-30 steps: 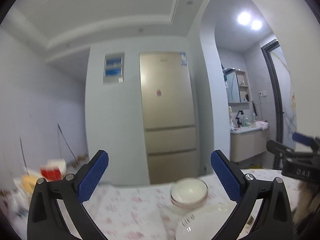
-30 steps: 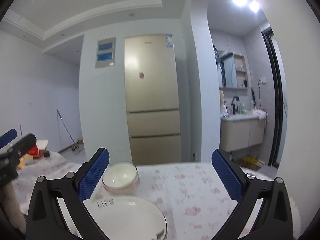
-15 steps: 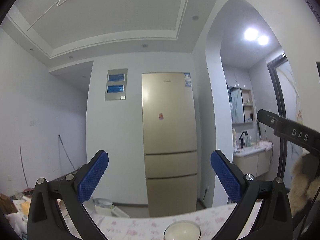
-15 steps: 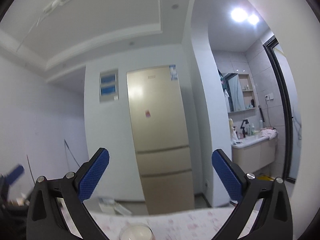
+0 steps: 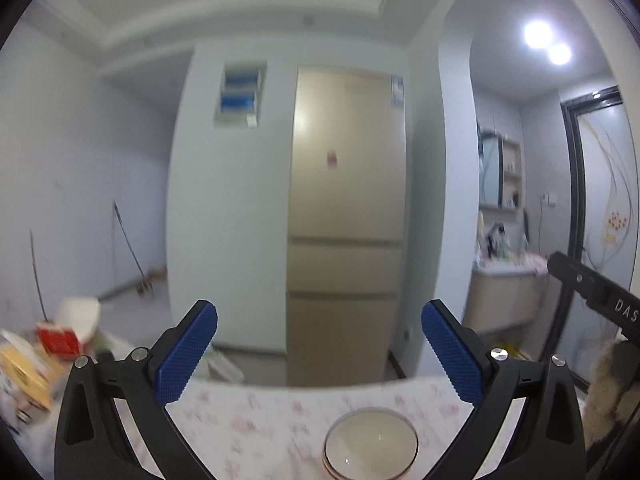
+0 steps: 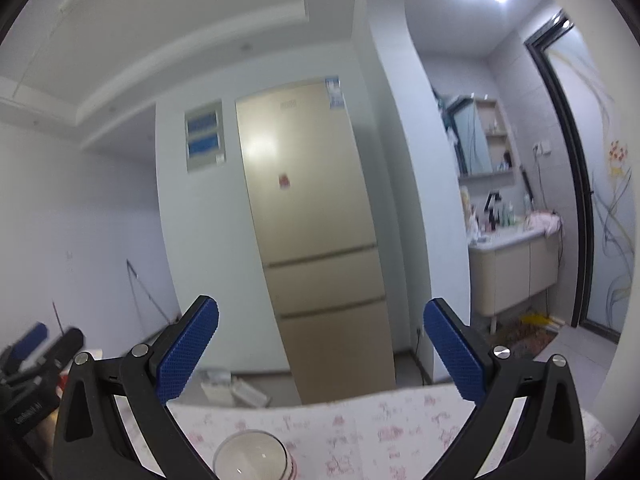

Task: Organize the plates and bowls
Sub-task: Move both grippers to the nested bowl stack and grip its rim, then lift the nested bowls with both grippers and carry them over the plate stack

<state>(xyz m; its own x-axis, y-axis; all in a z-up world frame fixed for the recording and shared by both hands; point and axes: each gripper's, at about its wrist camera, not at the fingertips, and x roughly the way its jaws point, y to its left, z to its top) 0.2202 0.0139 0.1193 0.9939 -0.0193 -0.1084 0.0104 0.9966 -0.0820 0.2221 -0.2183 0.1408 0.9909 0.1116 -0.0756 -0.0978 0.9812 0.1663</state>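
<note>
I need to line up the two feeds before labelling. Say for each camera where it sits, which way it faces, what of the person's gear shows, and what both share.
Left wrist: on the left gripper, facing across the table toward the fridge; its open blue fingers and the other gripper's body at the right edge show.
Right wrist: on the right gripper, tilted, facing the same way; open fingers, the other gripper blurred at left.
Shared: fridge, table, bowl, bathroom vanity.

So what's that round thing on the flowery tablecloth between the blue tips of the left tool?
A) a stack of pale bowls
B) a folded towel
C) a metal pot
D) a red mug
A: between the open left tool sits a stack of bowls, pale and round with a pinkish rim below, resting on the tablecloth.
</note>
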